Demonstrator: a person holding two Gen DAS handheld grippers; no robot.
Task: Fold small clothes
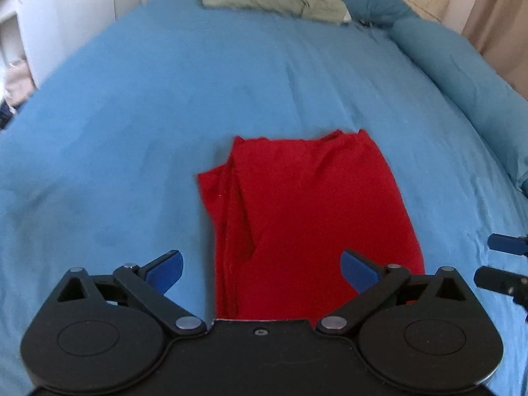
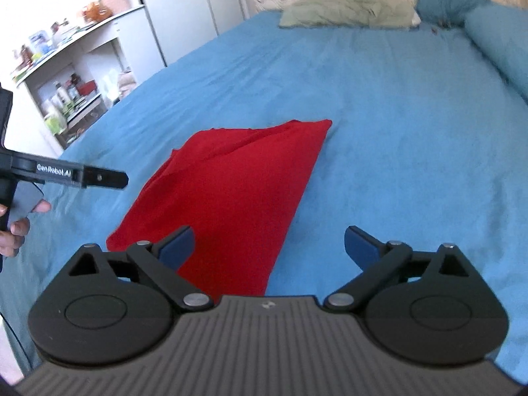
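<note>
A red garment (image 1: 297, 211) lies folded into a narrow rectangle on the blue bedsheet (image 1: 148, 115). It also shows in the right wrist view (image 2: 231, 191), left of centre. My left gripper (image 1: 262, 269) is open and empty, jaws wide apart, hovering over the garment's near end. My right gripper (image 2: 269, 247) is open and empty, just above the garment's near right corner. The right gripper's fingers (image 1: 505, 244) show at the right edge of the left wrist view. The left gripper (image 2: 99, 176) shows at the left of the right wrist view, held by a hand.
A pale green pillow (image 1: 270, 0) and a blue pillow (image 1: 373, 0) lie at the head of the bed. A blue bolster (image 1: 462, 76) runs along the right side. White shelves with bottles (image 2: 66, 82) stand left of the bed.
</note>
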